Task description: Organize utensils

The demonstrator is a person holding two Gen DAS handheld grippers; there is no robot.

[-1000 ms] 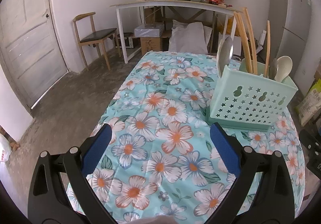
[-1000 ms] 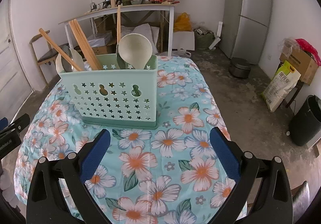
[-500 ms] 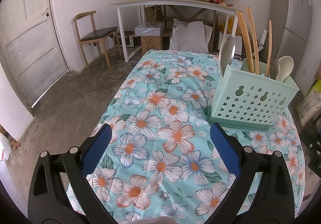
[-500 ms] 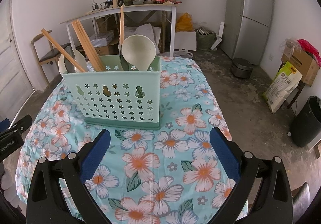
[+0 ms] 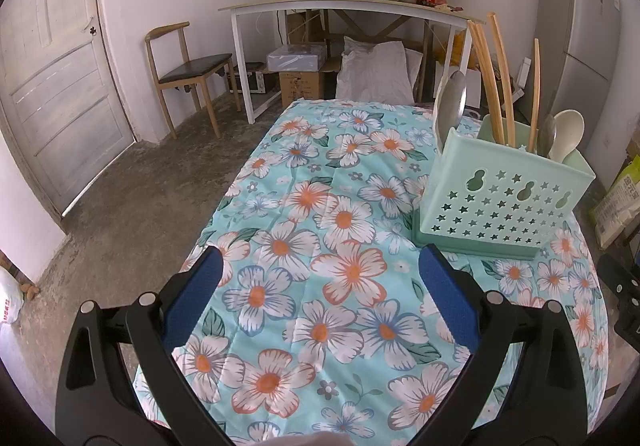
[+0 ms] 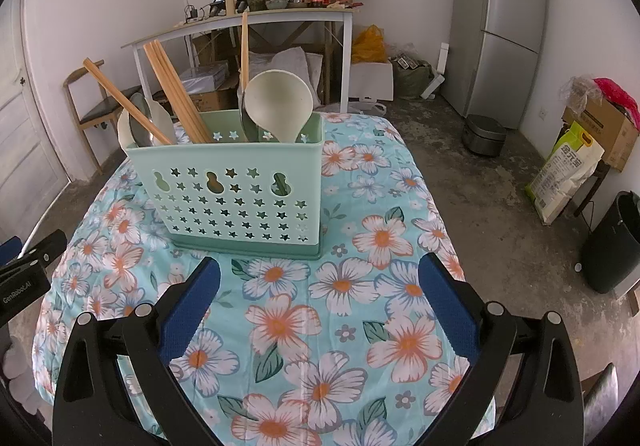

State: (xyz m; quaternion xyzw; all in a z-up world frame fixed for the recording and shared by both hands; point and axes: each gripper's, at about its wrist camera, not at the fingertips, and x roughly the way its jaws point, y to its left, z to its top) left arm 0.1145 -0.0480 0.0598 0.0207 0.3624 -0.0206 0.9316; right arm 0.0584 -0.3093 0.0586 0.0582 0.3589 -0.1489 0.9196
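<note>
Left gripper (image 5: 320,282) is hovering over the floral cloth (image 5: 320,238), jaws standing wide apart and holding nothing; right gripper (image 6: 320,282) is doing likewise, jaws spread and empty; just beyond both, the green holder (image 6: 240,190) is sitting upright on the cloth, carrying chopsticks (image 6: 176,94), a white ladle (image 6: 280,106) and spoons (image 5: 452,106); farther off, a desk (image 6: 248,22) and fridge (image 6: 500,26) are standing by the wall.

caddy (image 6: 236,198): matt mint plastic
chopsticks (image 6: 176,94): bare wood
ladle (image 6: 280,106): smooth cream plastic
tablecloth (image 6: 340,286): floral cloth
</note>
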